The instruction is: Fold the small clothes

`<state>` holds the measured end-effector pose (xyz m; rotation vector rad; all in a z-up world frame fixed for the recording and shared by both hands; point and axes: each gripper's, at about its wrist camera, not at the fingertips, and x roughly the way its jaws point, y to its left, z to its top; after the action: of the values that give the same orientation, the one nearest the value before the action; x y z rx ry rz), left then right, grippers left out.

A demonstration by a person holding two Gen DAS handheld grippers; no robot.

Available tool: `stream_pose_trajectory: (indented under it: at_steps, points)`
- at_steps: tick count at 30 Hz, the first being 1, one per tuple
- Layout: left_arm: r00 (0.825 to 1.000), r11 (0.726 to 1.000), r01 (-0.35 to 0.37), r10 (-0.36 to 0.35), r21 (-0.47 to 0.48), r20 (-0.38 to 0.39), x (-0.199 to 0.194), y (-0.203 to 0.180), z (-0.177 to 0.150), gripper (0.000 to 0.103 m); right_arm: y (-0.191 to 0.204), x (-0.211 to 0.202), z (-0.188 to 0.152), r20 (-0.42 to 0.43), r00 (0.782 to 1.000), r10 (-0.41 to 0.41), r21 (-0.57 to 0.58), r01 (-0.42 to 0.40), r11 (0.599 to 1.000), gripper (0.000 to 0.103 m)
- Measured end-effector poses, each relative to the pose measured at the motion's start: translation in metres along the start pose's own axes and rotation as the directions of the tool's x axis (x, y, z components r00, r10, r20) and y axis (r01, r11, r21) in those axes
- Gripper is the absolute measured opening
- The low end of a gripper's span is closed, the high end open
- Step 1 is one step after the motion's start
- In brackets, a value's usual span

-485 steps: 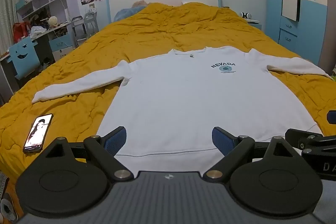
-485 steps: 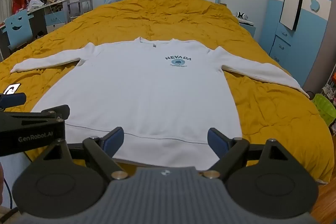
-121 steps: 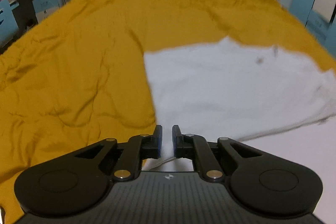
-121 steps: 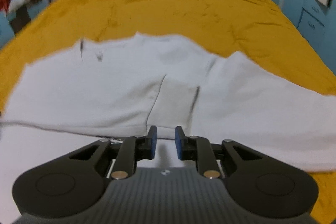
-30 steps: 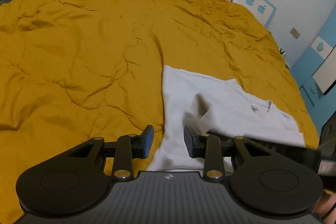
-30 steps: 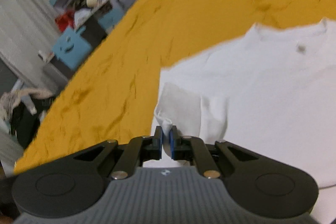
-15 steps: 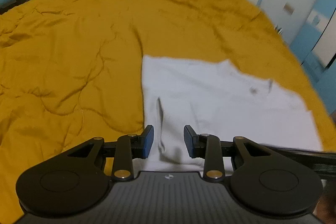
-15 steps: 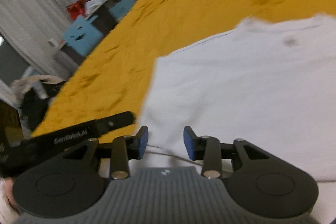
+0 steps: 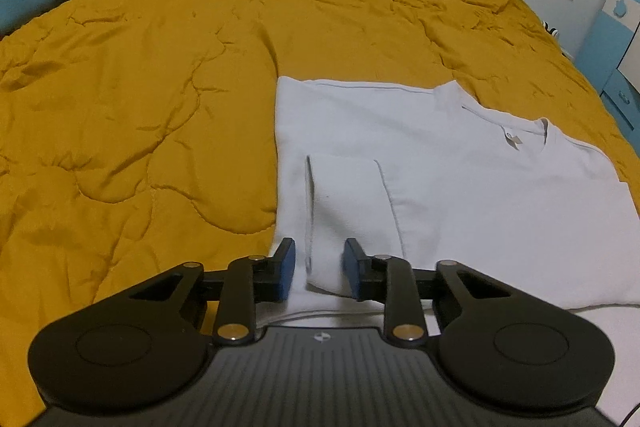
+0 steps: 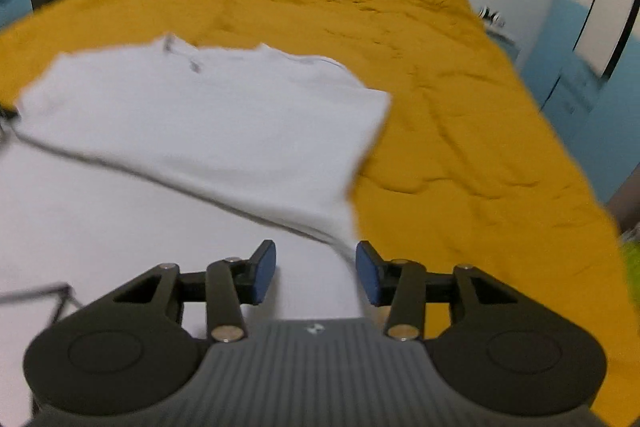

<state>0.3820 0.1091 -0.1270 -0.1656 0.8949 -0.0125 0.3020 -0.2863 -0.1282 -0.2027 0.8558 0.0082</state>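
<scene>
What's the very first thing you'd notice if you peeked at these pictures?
A big mustard-yellow quilt covers the whole bed, and a white sweatshirt lies partly folded on it, bright against the yellow. Up close, the left gripper straddles a folded sleeve end with its blue pads.

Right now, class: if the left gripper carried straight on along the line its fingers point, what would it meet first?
Most likely the white sweatshirt: the left gripper points down at the folded-in sleeve band that runs between its parted blue pads, with the yellow quilt off to the side. Exact depth is unclear.
</scene>
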Motion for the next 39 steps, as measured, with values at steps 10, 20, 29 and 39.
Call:
stream_pose_trajectory:
  at_steps: [10, 20, 29, 39]
  points:
    - [0.998, 0.998, -0.050, 0.049, 0.025, 0.036, -0.006, -0.010, 0.004, 0.001, 0.016, 0.034, 0.002, 0.043, 0.995, -0.085, -0.264, 0.093, 0.960, 0.005]
    - [0.997, 0.982, -0.077, 0.081, 0.175, -0.013, 0.017, -0.018, -0.009, 0.000, -0.031, 0.037, -0.011, -0.034, 0.999, -0.010, -0.014, 0.010, 1.000, 0.001]
    - [0.997, 0.982, -0.077, 0.079, 0.171, -0.004, -0.006, -0.012, -0.001, 0.013, -0.058, 0.024, -0.007, -0.057, 0.997, 0.056, 0.142, -0.047, 0.989, 0.002]
    - [0.997, 0.976, -0.035, 0.020, 0.214, 0.073, -0.072, -0.011, 0.003, 0.034, -0.055, -0.057, 0.013, 0.076, 0.990, 0.116, 0.200, -0.129, 0.971, 0.023]
